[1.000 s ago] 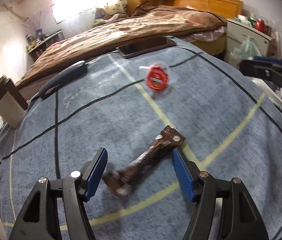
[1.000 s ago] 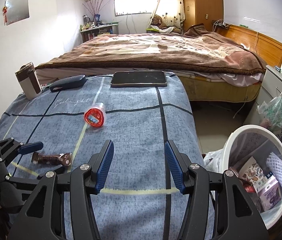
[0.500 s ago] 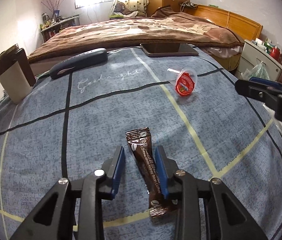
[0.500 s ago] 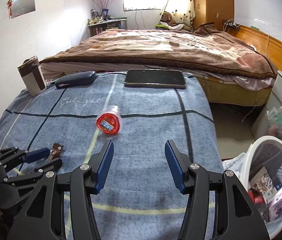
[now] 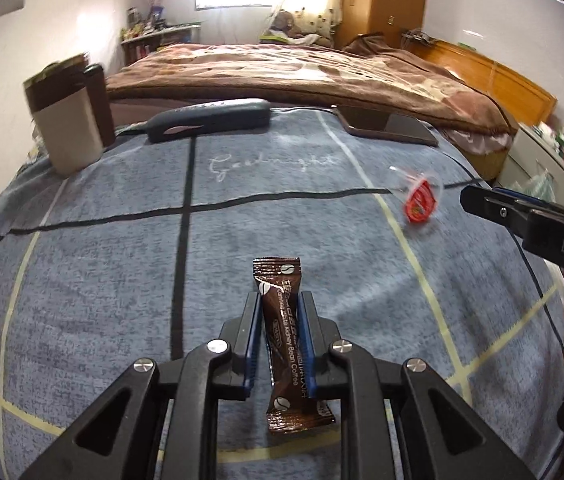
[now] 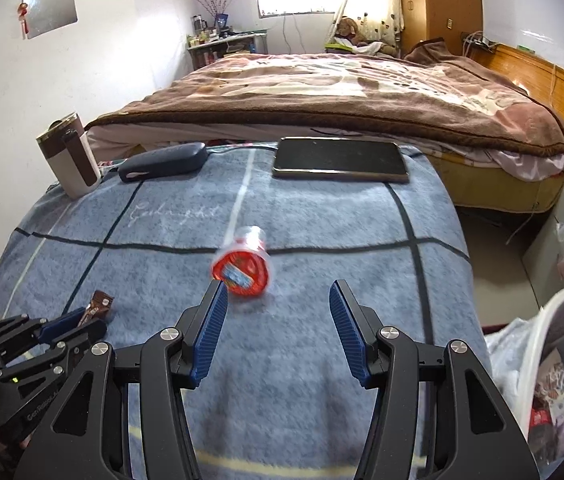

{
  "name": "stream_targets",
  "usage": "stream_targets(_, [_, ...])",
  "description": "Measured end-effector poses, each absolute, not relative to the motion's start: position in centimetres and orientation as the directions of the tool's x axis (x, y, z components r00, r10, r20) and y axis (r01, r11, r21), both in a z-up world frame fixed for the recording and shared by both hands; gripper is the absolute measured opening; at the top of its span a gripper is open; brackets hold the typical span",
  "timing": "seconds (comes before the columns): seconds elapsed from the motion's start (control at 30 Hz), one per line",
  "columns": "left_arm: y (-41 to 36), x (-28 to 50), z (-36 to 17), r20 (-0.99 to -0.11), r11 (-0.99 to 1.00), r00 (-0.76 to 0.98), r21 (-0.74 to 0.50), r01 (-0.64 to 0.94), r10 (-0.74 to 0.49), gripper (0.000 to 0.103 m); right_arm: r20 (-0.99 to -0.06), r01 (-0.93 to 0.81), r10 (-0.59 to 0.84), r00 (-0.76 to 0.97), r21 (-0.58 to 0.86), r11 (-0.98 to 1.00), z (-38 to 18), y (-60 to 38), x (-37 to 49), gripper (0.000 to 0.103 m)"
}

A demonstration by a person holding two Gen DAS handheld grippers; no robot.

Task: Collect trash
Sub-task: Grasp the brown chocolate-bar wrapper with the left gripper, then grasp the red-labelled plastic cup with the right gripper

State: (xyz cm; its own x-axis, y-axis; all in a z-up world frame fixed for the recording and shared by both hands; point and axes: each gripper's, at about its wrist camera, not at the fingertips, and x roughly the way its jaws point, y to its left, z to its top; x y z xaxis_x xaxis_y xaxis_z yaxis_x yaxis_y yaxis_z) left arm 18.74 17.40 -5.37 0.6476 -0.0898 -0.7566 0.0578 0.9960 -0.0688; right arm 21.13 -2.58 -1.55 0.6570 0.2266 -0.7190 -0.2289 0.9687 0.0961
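Observation:
A brown coffee sachet (image 5: 283, 332) stands on edge between the blue pads of my left gripper (image 5: 280, 312), which is shut on it low over the blue checked blanket (image 5: 122, 280). The same sachet (image 6: 100, 305) pokes out of that gripper (image 6: 82, 322) at the lower left of the right wrist view. A small clear cup with a red lid (image 6: 244, 268) lies on its side on the blanket, just ahead of my right gripper (image 6: 278, 300), which is open and empty. That cup (image 5: 419, 200) shows at the right in the left wrist view.
A white bin (image 6: 553, 360) holding several wrappers stands off the blanket's right edge. At the far edge lie a phone (image 6: 339, 160), a dark case (image 6: 164, 166) and a brown and white mug (image 6: 72, 160). A bed (image 6: 341, 92) lies beyond.
My left gripper rolled, lined up with the sachet and shut on it. My right gripper stayed open and drew nearer to the red-lidded cup.

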Motion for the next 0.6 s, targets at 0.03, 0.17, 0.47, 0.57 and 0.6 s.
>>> stream_targets(0.03, [17.7, 18.8, -5.4, -0.758, 0.995, 0.645, -0.08, 0.052, -0.095, 0.019, -0.719, -0.234, 0.227, 0.657, 0.093, 0.968, -1.6, -2.3, 21.4, 0.055])
stream_targets(0.17, [18.2, 18.9, -5.6, -0.76, 0.994, 0.642, -0.103, 0.037, -0.102, 0.019, -0.728, -0.26, 0.248, 0.639, 0.099, 0.96, -2.0, -1.2, 22.6, 0.06])
stream_targets(0.47, [18.5, 19.0, -5.7, -0.764, 0.995, 0.639, -0.102, 0.024, -0.094, 0.019, -0.751, -0.256, 0.218, 0.623, 0.068, 0.964, -3.3, 0.1, 24.3, 0.061])
stream_targets(0.57, [18.5, 19.1, -5.7, -0.764, 0.993, 0.638, -0.111, 0.024, -0.101, 0.019, -0.763, -0.249, 0.203, 0.613, 0.056, 0.967, -3.8, 0.2, 24.5, 0.061])
stream_targets(0.6, [18.6, 19.1, -5.7, -0.764, 0.993, 0.638, -0.113, 0.025, -0.102, 0.019, -0.769, -0.248, 0.201, 0.607, 0.056, 0.967, -3.9, 0.2, 24.6, 0.061])
